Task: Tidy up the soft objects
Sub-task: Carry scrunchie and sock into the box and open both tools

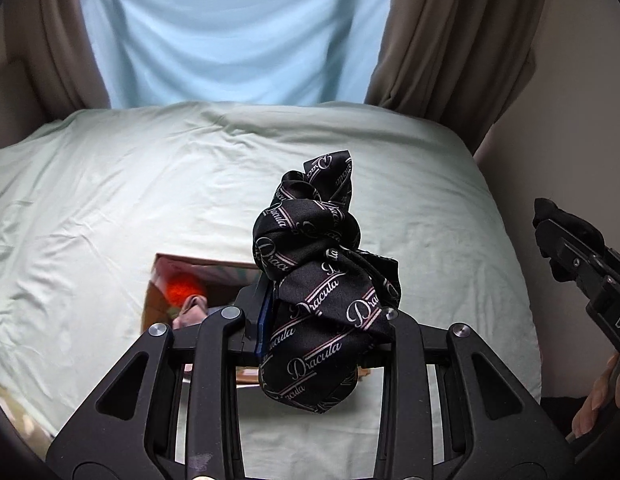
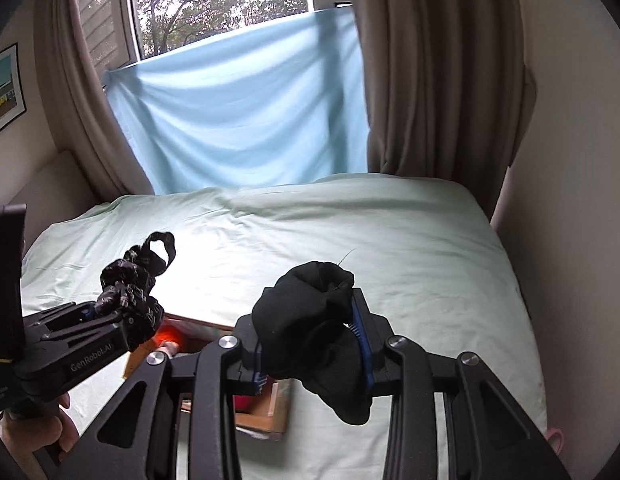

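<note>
Setting: a bedroom in a home. A bed (image 2: 310, 232) with a wrinkled pale green sheet (image 1: 109, 200) fills most of both views, pushed up against a window (image 2: 221, 4) that looks out on trees, flanked by brown curtains (image 2: 438, 72) and half covered by a light blue cloth (image 2: 237, 120) hung across its lower part. A framed picture (image 2: 3, 88) hangs on the plain beige wall at left, and an open cardboard box (image 2: 269, 412) holding soft items sits on the bed.
</note>
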A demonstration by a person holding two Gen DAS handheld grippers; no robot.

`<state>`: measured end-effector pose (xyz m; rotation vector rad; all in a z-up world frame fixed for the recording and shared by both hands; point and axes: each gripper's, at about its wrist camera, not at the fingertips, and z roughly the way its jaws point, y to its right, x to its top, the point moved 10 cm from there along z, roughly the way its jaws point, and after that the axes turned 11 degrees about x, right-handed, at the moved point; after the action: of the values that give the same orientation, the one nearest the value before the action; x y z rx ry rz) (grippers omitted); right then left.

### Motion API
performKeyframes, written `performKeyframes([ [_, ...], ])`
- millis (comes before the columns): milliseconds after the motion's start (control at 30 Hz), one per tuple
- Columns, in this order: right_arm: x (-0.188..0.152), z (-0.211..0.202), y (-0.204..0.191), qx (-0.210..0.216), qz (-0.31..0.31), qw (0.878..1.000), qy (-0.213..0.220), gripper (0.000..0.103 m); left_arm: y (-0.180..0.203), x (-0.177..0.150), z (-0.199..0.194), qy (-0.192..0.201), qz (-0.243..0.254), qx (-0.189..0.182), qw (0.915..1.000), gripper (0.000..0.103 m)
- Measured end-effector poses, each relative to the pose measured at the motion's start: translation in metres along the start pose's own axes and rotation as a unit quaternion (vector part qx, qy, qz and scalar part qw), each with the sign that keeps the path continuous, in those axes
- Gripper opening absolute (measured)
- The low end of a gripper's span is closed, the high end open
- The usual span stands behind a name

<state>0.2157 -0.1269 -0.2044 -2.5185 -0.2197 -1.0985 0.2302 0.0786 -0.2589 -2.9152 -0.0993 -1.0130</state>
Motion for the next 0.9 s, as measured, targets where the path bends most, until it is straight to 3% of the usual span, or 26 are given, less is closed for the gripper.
performKeyframes([
  [167, -0.011, 0.024, -0.048, 0.006, 0.015, 1.000, -0.025, 0.032, -0.053, -0.021, 0.004, -0.019, 0.003, -0.007, 0.9998, 0.027],
  [433, -0.065, 0.083, -0.088, -0.014, 0.041, 0.994, -0.097, 0.032, -0.089, -0.043, 0.067, -0.074, 0.040, -0.021, 0.9962, 0.027],
  [667, -0.118, 0.141, -0.086, -0.026, 0.082, 0.982, -0.171, 0.032, -0.098, -0.064, 0.120, -0.129, 0.066, -0.026, 0.9891, 0.027],
  [900, -0.145, 0.171, -0.063, -0.042, 0.120, 0.969, -0.213, 0.032, -0.087, -0.075, 0.158, -0.170, 0.084, -0.030, 0.9813, 0.027],
])
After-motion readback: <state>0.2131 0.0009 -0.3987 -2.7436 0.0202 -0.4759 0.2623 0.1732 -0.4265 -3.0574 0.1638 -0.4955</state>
